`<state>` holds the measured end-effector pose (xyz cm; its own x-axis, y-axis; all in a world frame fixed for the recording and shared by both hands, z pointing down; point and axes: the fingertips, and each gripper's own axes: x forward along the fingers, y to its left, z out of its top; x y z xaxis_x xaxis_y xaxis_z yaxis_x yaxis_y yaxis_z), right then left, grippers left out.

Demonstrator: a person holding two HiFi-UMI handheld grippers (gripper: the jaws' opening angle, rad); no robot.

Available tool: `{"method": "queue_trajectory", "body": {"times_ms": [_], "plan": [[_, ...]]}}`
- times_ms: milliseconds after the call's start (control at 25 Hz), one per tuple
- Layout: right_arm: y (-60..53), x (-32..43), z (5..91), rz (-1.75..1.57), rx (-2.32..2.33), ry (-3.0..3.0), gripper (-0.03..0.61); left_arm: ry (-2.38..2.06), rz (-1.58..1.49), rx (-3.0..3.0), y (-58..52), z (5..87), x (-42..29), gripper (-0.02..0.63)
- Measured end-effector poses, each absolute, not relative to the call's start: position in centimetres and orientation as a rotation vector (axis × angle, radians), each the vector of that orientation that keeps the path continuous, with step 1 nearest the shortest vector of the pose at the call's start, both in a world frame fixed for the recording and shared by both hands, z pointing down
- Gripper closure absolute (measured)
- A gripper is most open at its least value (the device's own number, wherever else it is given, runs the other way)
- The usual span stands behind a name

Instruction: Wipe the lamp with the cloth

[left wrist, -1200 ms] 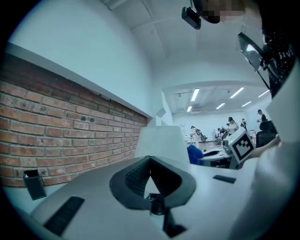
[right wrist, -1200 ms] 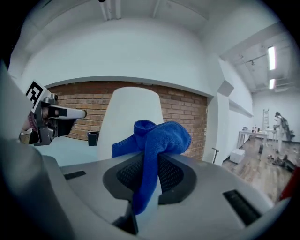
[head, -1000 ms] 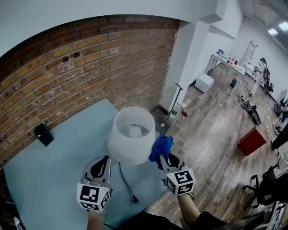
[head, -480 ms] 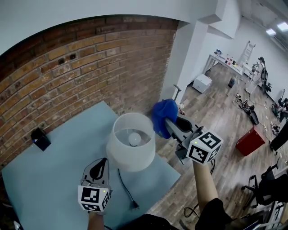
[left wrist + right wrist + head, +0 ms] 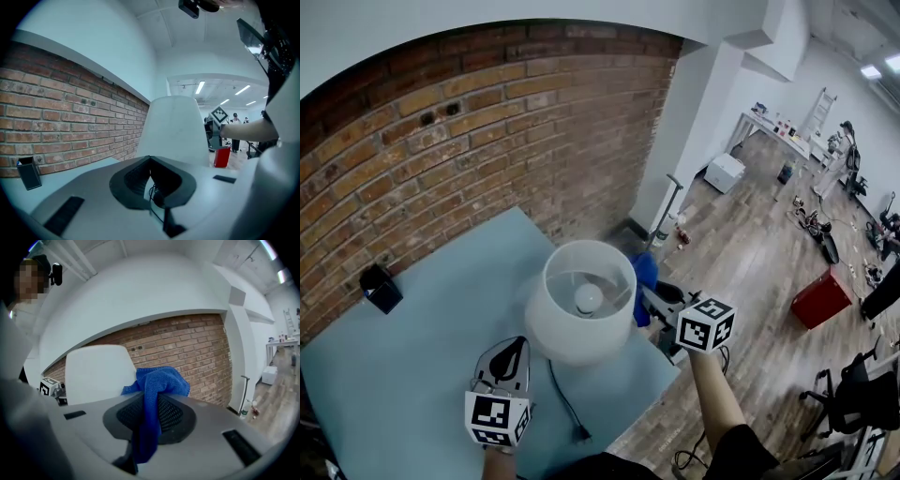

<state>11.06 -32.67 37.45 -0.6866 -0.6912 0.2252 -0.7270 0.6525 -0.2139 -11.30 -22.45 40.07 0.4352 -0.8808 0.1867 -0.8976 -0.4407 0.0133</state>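
The right gripper, jaws clamped on the blue cloth, holds it against the right side of the lamp shade at frame centre. The left gripper, lower left, is closed and empty. Wiping looks under way, with most of the shade probably left to do.

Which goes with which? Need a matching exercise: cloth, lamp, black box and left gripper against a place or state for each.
Things:
1. cloth
2. lamp
3. black box
4. left gripper

Place or state:
A. shut, holding nothing
B. on the table, near the brick wall
C. white, with its bulb visible from above
D. clamped in the right gripper

Pairs: 1-D, 2-C, 3-B, 4-A
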Motion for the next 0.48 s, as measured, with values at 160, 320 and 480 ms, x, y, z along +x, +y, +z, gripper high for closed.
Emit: {"method": "queue_trajectory", "body": {"times_ms": [160,320,480], "plan": [[-33.2,11.8,41.1,0.546,1.201,-2.693,0.517,-1.569,0.224,2.539,-23.1,41.3,-11.6,0.604],[-34.4,11.9,39.9,0.484,1.131,-2.689,0.517,-1.567,0.194,2.521,-23.9,41.7,-12.0,0.604],[-36.4,10.4,33.9,0.239,0.947,-2.724,0.517,-1.573,0.182,2.508,-24.2,41.9,-12.9,0.604]]}}
